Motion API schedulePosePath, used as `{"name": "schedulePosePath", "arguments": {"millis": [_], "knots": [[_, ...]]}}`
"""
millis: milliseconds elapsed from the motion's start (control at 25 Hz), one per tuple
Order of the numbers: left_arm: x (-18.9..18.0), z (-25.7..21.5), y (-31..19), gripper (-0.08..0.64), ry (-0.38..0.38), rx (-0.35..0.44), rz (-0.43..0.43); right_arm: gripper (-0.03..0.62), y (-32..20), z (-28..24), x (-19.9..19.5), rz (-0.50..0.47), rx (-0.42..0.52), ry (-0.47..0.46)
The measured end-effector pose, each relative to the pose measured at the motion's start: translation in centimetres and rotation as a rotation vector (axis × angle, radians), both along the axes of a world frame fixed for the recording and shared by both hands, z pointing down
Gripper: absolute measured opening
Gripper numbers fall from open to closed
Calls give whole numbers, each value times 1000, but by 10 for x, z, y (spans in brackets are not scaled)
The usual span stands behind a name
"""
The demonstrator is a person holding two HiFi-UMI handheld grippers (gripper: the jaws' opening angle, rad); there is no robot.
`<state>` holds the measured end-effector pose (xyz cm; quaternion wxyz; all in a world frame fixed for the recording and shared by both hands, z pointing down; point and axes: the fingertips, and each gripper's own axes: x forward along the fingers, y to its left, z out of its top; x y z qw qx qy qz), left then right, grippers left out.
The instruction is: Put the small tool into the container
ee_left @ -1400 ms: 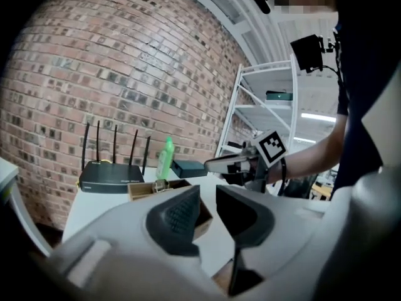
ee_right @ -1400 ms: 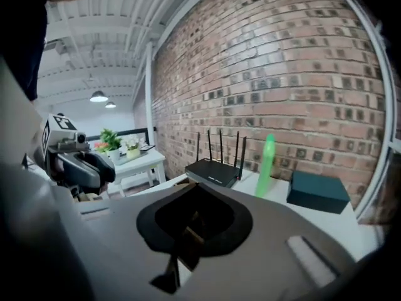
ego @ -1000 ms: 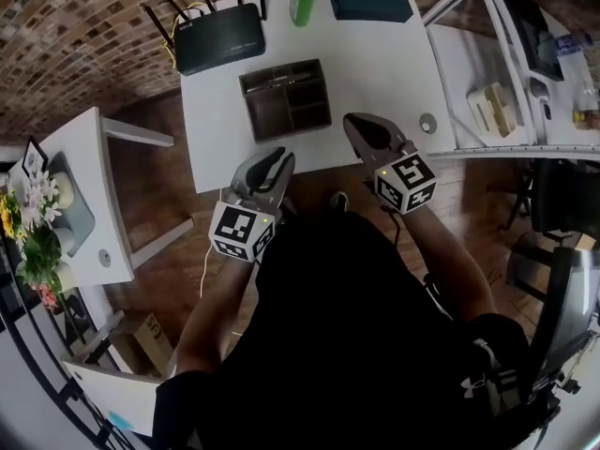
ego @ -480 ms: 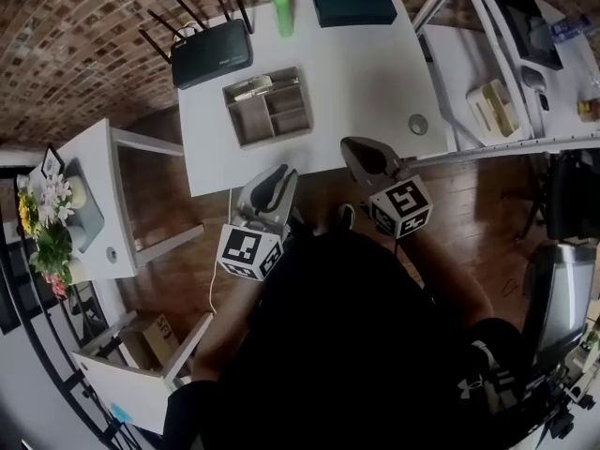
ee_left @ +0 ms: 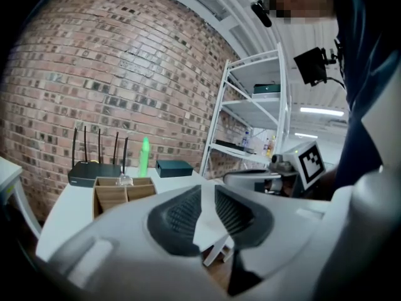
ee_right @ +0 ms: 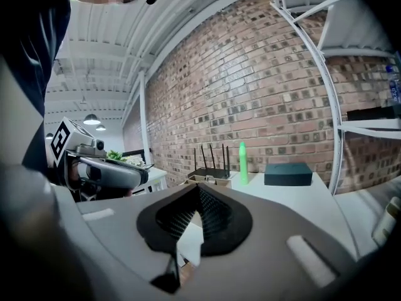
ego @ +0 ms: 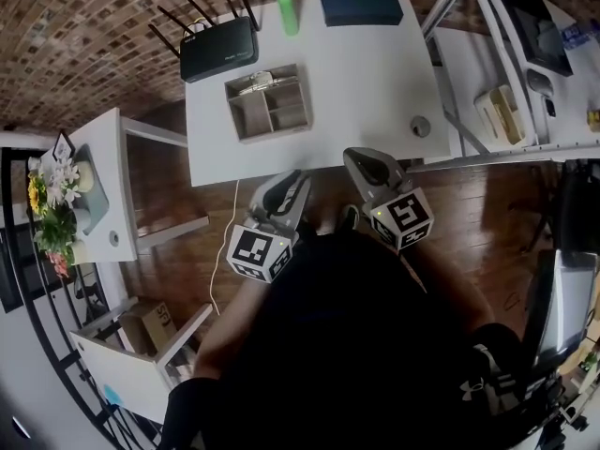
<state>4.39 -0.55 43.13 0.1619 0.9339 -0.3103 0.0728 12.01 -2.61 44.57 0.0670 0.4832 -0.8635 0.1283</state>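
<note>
Short of white table edge, your left gripper hangs jaws apart, empty; right gripper jaws together, empty. Likely resting pose; brown compartmented wooden container well ahead.

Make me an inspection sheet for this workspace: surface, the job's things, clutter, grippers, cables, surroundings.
Surface: white table, mostly bare, with a round grommet near its right front.
Job's things: wooden container stands left of centre. A small pale item, probably the tool, lies in its back compartment.
Clutter: black router, green bottle and dark box along the back edge.
Grippers: left gripper open, right gripper shut. Both are empty, near the table's front edge.
Cables: white cable hangs below the table's front left.
Surroundings: brick wall, side table with flowers at left, white shelving at right.
</note>
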Motion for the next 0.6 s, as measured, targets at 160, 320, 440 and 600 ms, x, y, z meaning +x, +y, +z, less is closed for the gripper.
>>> {"name": "schedulePosePath", "arguments": {"millis": [160, 320, 440, 600], "knots": [[5, 0, 4, 64, -4, 4, 6, 9, 2, 1, 4, -6, -6, -15], [5, 0, 1, 64, -1, 4, 4, 11, 2, -1, 7, -2, 8, -4], [5, 0, -1, 64, 2, 5, 7, 11, -1, -5, 6, 4, 19, 8], [3, 0, -3, 64, 8, 5, 6, 9, -1, -9, 2, -2, 23, 11]]}}
